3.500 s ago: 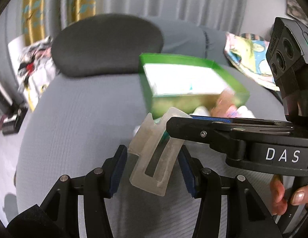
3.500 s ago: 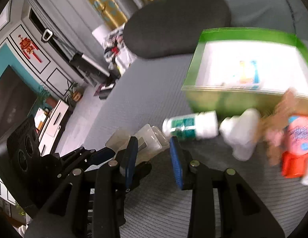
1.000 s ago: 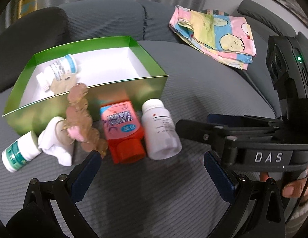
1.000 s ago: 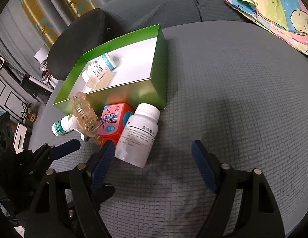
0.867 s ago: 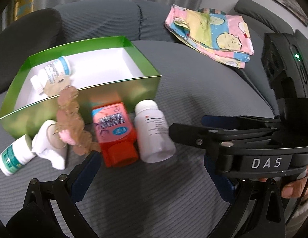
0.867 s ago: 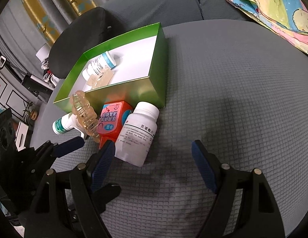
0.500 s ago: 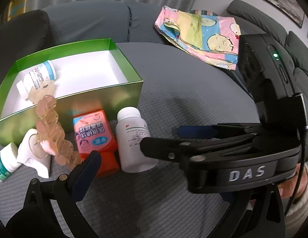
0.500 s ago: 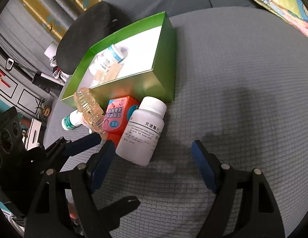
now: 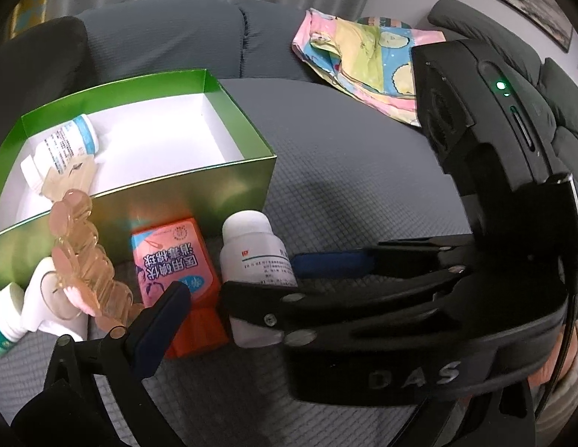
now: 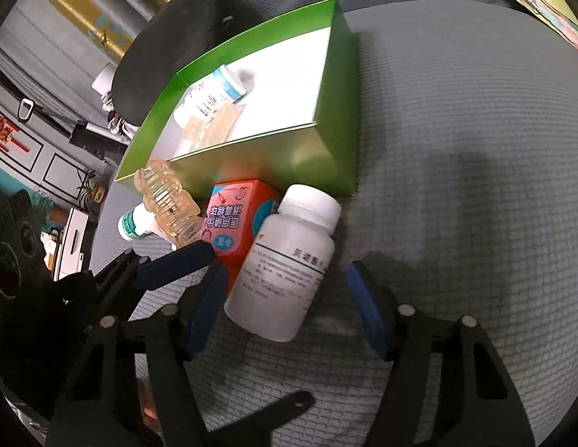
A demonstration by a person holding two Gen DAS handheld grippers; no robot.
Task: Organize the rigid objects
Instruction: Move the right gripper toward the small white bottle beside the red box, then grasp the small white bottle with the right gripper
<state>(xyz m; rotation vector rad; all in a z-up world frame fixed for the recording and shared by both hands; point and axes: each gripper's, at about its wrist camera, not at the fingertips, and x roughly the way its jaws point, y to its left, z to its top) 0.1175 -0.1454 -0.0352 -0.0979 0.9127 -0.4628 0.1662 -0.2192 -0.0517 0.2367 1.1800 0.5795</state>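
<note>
On the grey cushion (image 10: 456, 119) a green box (image 10: 326, 141) stands open, white inside, with a small blue-capped bottle (image 10: 214, 93) and a clear plastic piece (image 10: 214, 126) lying at its far end. Against the box's near wall lies a row of things: a white bottle (image 10: 285, 268), an orange bottle (image 10: 233, 223) touching its side, an amber clip (image 10: 166, 201), and a green-labelled bottle (image 10: 134, 225) at the end of the row.

The right gripper (image 10: 285, 301) points down at the white bottle, which lies between its blue pads (image 10: 367, 309). Its jaws are closing, but gaps show on both sides, so nothing is grasped.

The left gripper (image 10: 177, 260) comes in from the side, one pad over the orange bottle's lower end. Its jaws are closing from near their widest and are released, holding nothing. In the left wrist view the other finger is hidden behind the right gripper's body.

A patterned cloth (image 9: 363, 59) lies at the cushion's far edge, well apart from the box.
</note>
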